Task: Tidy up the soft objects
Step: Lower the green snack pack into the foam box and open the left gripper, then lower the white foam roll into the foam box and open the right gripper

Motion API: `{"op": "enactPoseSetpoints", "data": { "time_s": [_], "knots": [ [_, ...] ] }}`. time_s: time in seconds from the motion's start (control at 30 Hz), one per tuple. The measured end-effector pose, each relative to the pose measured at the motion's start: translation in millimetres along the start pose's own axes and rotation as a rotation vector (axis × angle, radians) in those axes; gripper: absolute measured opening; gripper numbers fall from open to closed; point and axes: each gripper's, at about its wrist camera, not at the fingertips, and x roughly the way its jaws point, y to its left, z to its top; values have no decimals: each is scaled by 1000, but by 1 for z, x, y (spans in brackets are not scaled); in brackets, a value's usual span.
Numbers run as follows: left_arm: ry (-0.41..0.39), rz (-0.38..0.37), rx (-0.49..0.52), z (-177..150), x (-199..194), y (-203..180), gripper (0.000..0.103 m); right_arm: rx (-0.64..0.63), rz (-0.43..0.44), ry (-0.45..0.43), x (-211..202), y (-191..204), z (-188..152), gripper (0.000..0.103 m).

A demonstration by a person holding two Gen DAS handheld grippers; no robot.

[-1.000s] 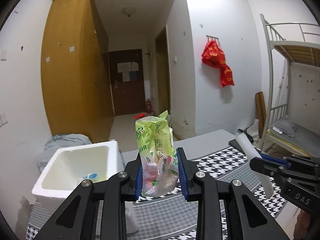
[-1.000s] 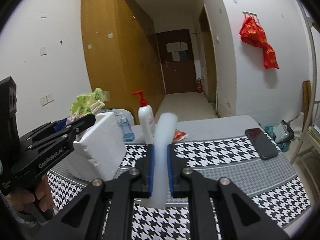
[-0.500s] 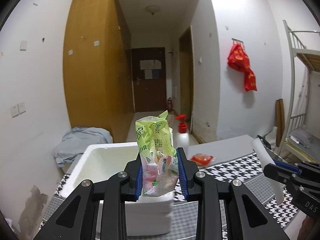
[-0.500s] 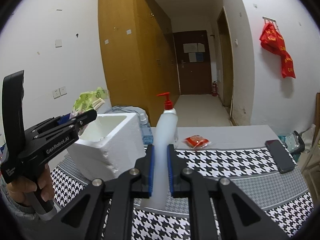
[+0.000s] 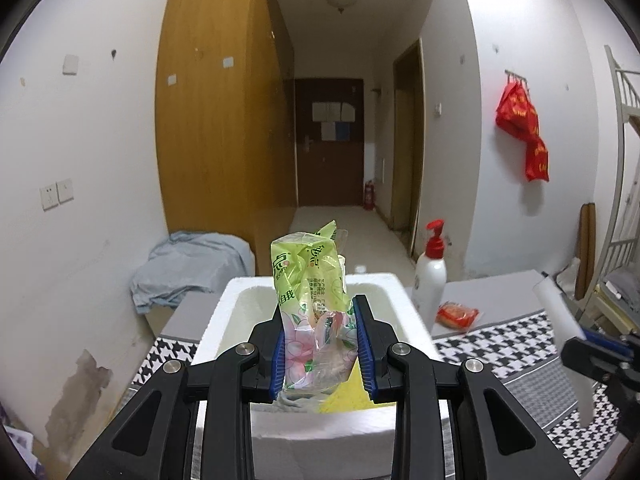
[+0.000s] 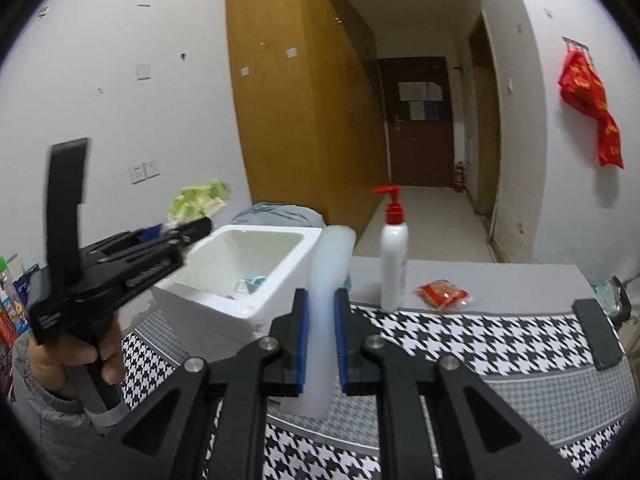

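Observation:
My left gripper (image 5: 320,346) is shut on a green and pink tissue pack (image 5: 310,304), held upright just above the near rim of a white foam box (image 5: 320,432). A yellow item (image 5: 344,396) lies inside the box. In the right wrist view the left gripper (image 6: 192,228) with the tissue pack (image 6: 198,198) hovers over the foam box (image 6: 240,304). My right gripper (image 6: 320,344) is shut on a white foam tube (image 6: 326,312), held upright to the right of the box. The foam tube (image 5: 560,328) also shows at the right edge of the left wrist view.
A white pump bottle with a red top (image 6: 394,256) and a red snack packet (image 6: 442,292) sit on the houndstooth table (image 6: 480,344) beyond the box. A black phone (image 6: 598,336) lies at the right. A blue-lidded item (image 6: 250,283) is in the box.
The left gripper has carried the tissue pack left to right until it hangs over the foam box. The right gripper with the tube has shifted toward the box.

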Motion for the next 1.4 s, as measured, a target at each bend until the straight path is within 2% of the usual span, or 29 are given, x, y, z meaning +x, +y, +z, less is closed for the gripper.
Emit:
{"op": "enactPoseSetpoints", "data": {
  "time_s": [0.2, 0.27, 0.33, 0.37, 0.4, 0.43, 0.5, 0.87, 1.4],
  "knots": [
    [50, -11, -2, -5, 19, 10, 33, -2, 1, 10, 7, 1, 0, 15],
    [65, -14, 2, -6, 24, 10, 38, 3, -2, 12, 8, 0, 0, 15],
    [65, -14, 2, -7, 25, 12, 55, 4, -5, 15, 9, 0, 1, 15],
    [57, -5, 1, -8, 23, 13, 78, 4, -6, 16, 10, 1, 0, 15],
    [43, 6, 0, -8, 20, 14, 96, 5, -8, 16, 10, 2, 0, 15],
    [14, 24, -1, -8, 15, 15, 99, 5, -11, 17, 10, 2, 0, 15],
    [-16, 44, -1, -7, 9, 18, 101, 10, -14, 18, 11, 2, 1, 15],
    [-59, 46, -29, -3, -17, 29, 102, 23, -31, 19, 6, 1, 3, 15],
    [-95, 86, -37, 0, -44, 59, 102, 9, -32, 26, 17, 18, 17, 16]
  ]
}}
